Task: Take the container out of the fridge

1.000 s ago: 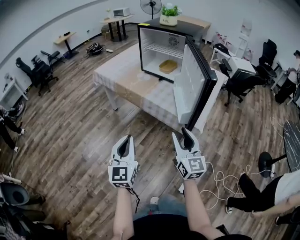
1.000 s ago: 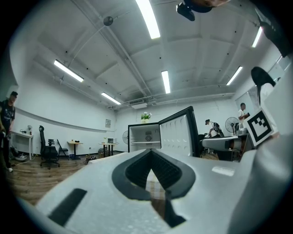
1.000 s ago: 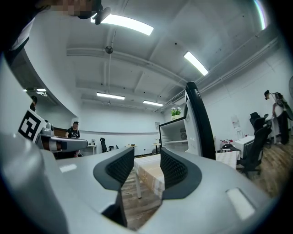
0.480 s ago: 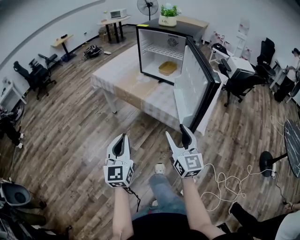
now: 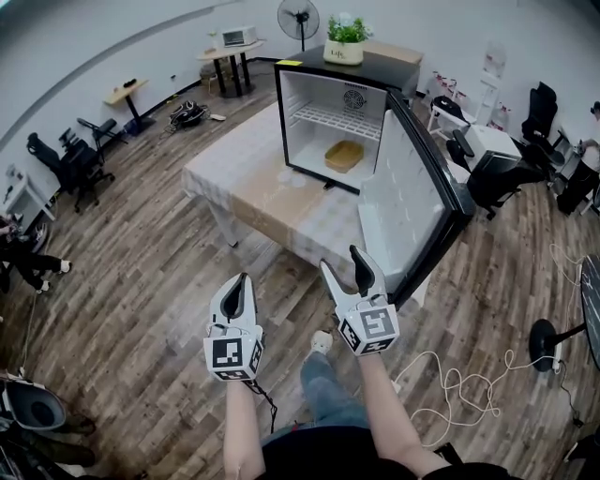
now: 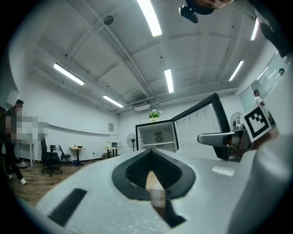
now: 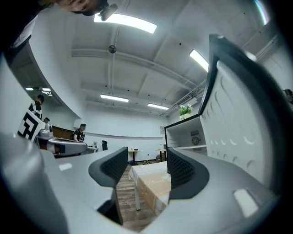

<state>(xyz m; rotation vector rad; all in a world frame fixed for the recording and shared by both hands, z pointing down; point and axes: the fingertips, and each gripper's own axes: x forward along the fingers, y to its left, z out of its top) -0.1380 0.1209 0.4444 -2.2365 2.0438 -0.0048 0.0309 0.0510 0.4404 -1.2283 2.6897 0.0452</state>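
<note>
The fridge [image 5: 347, 117] stands on a cloth-covered table [image 5: 253, 178] with its door [image 5: 412, 202] swung wide to the right. A shallow tan container [image 5: 344, 156] lies on the fridge floor under a wire shelf. Both grippers hang low over the wood floor, well short of the table. My left gripper [image 5: 238, 283] is shut with nothing in it; in the left gripper view its jaws [image 6: 153, 160] meet, pointing towards the fridge [image 6: 158, 135]. My right gripper [image 5: 344, 269] is open and empty; in the right gripper view [image 7: 146, 167] the table corner [image 7: 153, 180] shows between the pads.
A potted plant [image 5: 345, 37] sits on top of the fridge. Office chairs [image 5: 70, 155] stand at the left and more chairs and desks [image 5: 506, 159] at the right. A white cable [image 5: 459, 384] lies on the floor at the right. A fan [image 5: 300, 17] stands at the back.
The right gripper's jaws have spread apart. The person has stepped forward, so the table and fridge sit nearer, and both grippers have shifted slightly left.
</note>
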